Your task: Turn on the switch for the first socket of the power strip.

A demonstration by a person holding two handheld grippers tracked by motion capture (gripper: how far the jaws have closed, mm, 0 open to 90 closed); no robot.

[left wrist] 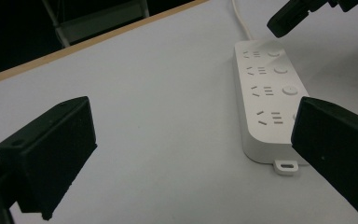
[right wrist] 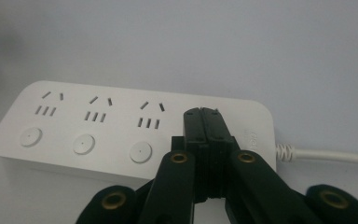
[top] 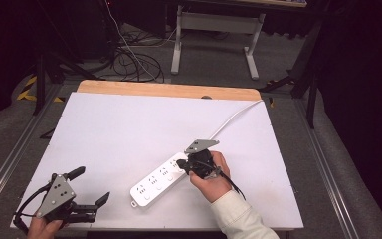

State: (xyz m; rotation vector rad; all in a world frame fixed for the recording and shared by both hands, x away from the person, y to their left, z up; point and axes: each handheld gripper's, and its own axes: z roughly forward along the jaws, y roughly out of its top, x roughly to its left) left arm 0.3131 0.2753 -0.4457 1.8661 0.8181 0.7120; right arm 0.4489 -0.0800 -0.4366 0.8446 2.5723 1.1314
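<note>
Wide apart stand the two black jaws of the left gripper [top: 90, 192], and nothing is between them. This gripper rests low at the near left corner of the white table [top: 119, 129], held by the left hand [top: 44, 228], of which a small part shows at the bottom edge. It lies almost level and points to the right, toward the white power strip [top: 160, 179]. In the left gripper view the strip [left wrist: 265, 100] lies between the two jaws but farther away, well apart from them.

At the middle of the table lies the power strip, diagonal, with its white cable [top: 234, 118] running from its far end to the far right corner of the table.

On the right side, the right hand [top: 213, 179], in a light sleeve [top: 241, 219], holds the right gripper [top: 181, 165] tilted down over the cable end of the strip. Its jaws are pressed fully together and hold nothing. In the right gripper view the closed tips [right wrist: 208, 122] are on the top face of the strip [right wrist: 74, 116], at the last socket next to the cable [right wrist: 326, 156]; if they really touch it I cannot tell.
</note>
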